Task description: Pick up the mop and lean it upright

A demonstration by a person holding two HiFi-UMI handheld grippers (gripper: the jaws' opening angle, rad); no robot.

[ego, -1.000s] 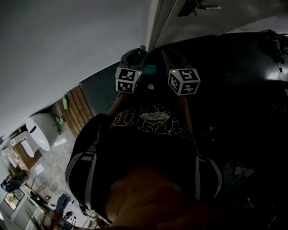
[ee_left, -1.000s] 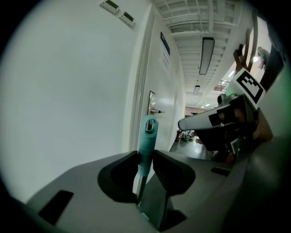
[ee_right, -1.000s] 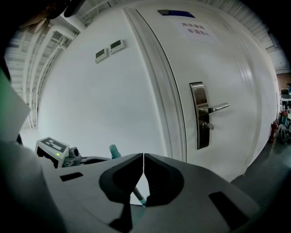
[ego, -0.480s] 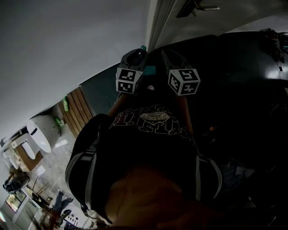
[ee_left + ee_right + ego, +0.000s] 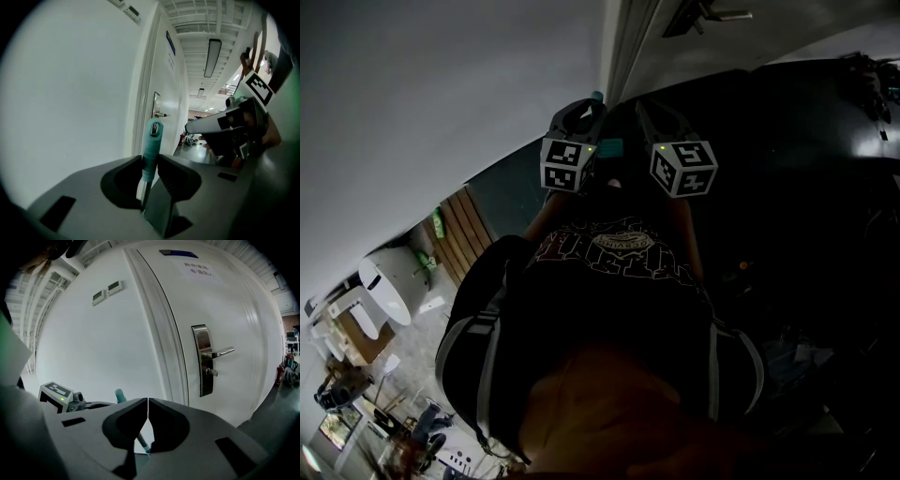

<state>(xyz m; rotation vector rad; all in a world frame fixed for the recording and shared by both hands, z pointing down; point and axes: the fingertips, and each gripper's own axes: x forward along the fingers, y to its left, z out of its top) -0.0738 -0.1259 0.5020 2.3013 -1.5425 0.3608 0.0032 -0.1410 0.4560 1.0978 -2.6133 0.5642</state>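
The mop's teal handle end [image 5: 152,140] stands upright between the jaws of my left gripper [image 5: 150,159], which is shut on it close to the white wall. In the head view the left gripper [image 5: 584,108] and right gripper [image 5: 654,114] are raised side by side at the door frame, with the teal handle tip [image 5: 597,97] just above the left one. My right gripper [image 5: 148,401] has its jaw tips touching and nothing between them. The mop handle [image 5: 120,395] slants past behind its left jaw. The mop head is hidden.
A white door [image 5: 234,310] with a metal lever handle [image 5: 216,353] stands right of the wall. Two small wall panels [image 5: 108,290] sit higher up. A wooden slatted panel [image 5: 464,230] and a white rounded appliance [image 5: 384,286] lie at lower left.
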